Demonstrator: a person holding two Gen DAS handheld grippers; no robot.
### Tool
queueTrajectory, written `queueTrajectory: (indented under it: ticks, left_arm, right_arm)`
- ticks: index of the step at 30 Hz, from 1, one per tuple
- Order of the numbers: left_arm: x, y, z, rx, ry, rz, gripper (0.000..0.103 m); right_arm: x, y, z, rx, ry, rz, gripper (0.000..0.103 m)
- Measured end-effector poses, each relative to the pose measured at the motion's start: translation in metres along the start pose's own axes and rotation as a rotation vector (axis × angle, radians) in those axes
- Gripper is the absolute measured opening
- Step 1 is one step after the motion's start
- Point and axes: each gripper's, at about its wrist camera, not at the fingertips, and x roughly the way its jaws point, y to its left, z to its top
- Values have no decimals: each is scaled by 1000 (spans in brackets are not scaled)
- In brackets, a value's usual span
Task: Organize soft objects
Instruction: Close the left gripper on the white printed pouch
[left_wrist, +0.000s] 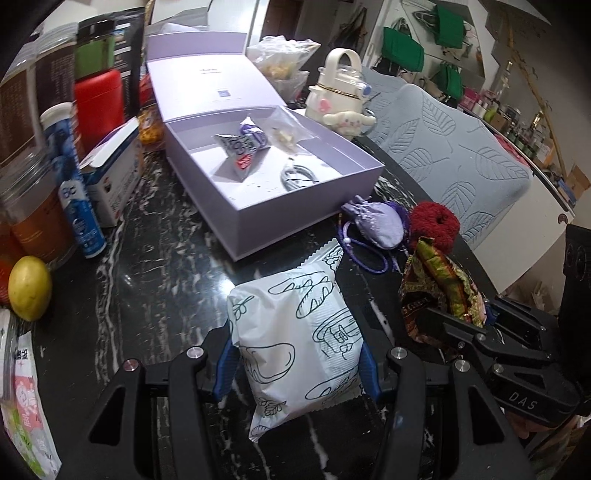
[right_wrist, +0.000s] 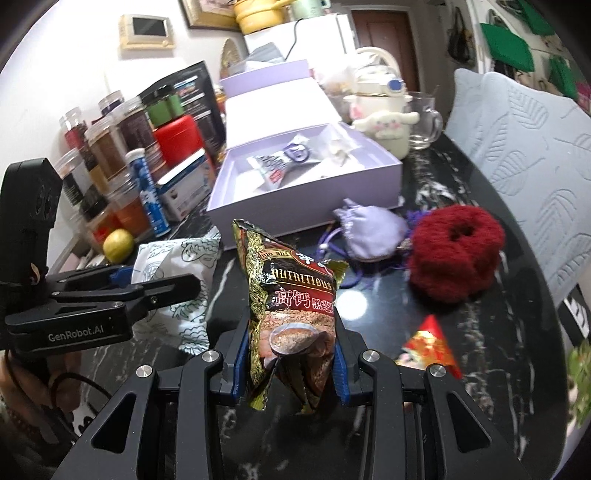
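My left gripper (left_wrist: 297, 360) is shut on a white packet with line drawings (left_wrist: 295, 332), held above the black marble table; the packet also shows in the right wrist view (right_wrist: 173, 280). My right gripper (right_wrist: 290, 369) is shut on a brown snack packet (right_wrist: 291, 314), also visible in the left wrist view (left_wrist: 439, 291). An open lilac box (left_wrist: 291, 199) stands ahead with a small sachet (left_wrist: 243, 147) and a cable inside. A lilac drawstring pouch (right_wrist: 369, 230) and a red fluffy scrunchie (right_wrist: 454, 254) lie beside the box.
Jars, a red canister (left_wrist: 98, 98), a blue tube (left_wrist: 74, 184) and a lemon (left_wrist: 29, 288) line the left side. A cream character kettle (left_wrist: 341, 92) and a glass mug (right_wrist: 424, 122) stand behind the box. A red foil packet (right_wrist: 430, 345) lies near my right gripper. A grey leaf-pattern cushion (left_wrist: 461, 162) sits at the right.
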Motion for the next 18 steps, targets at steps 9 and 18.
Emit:
queueTrajectory:
  ticks: [9, 18]
  left_arm:
    - [-13, 18, -3, -33, -28, 23, 47]
    - [10, 24, -6, -51, 69, 30, 47]
  right_arm:
    - [17, 18, 2, -26, 33, 55, 36]
    - [28, 27, 0, -36, 61, 81, 36]
